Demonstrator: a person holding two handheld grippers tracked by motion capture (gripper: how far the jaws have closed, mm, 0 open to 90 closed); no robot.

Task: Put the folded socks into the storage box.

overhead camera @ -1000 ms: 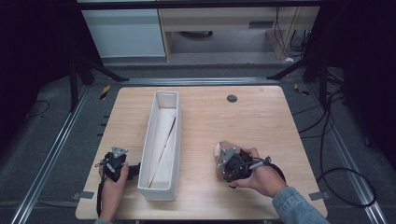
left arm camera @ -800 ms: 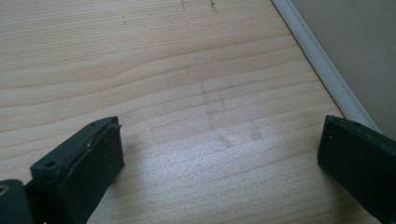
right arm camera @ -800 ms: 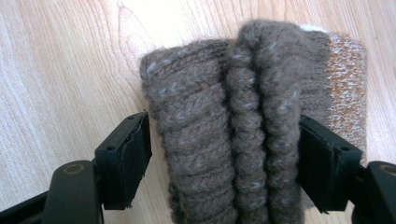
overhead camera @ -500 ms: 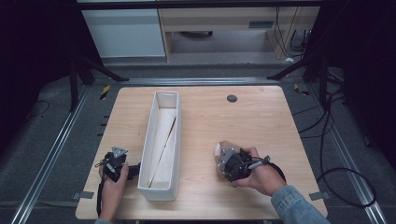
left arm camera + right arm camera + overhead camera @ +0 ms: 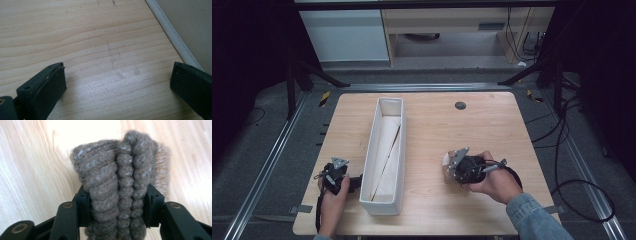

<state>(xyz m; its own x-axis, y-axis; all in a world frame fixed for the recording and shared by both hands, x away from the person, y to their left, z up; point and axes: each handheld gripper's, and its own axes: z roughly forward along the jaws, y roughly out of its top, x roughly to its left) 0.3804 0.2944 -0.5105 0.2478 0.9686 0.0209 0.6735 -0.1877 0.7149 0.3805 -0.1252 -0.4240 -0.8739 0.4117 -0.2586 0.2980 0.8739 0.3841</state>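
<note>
A: Right gripper view, item status: what sits between the jaws of the right claw (image 5: 117, 207)?

B: A bundle of grey-brown knitted fabric (image 5: 120, 177), ribbed and folded into several thick rolls. Both jaws press against its sides, so the right claw is clenched on the bundle. The fabric rises past the jaw tips and extends below them toward the claw body.

A: Location of that bundle on the counter (image 5: 492, 125)?

B: High view: the knitted fabric (image 5: 448, 163) is at the tip of the right claw (image 5: 454, 167), on the near right part of the counter, well apart from the long white tray (image 5: 373, 137). Whether the bundle rests on the wood or is lifted just above it cannot be determined.

A: Left claw status?

B: Left gripper view: the left claw (image 5: 117, 82) is released. Its two black jaws stand wide apart with bare wood grain between them. A pale wall of the tray (image 5: 190, 30) runs along the upper right of that view, just beside the right-hand jaw.

A: Position of the left claw in the high view?

B: The left claw (image 5: 354, 183) is held low at the near left of the counter, close against the tray's outer long side. Contact with the tray cannot be confirmed.

A: Tray contents?

B: A thin wooden stick (image 5: 387, 161) lies lengthwise inside, leaning diagonally.
</note>
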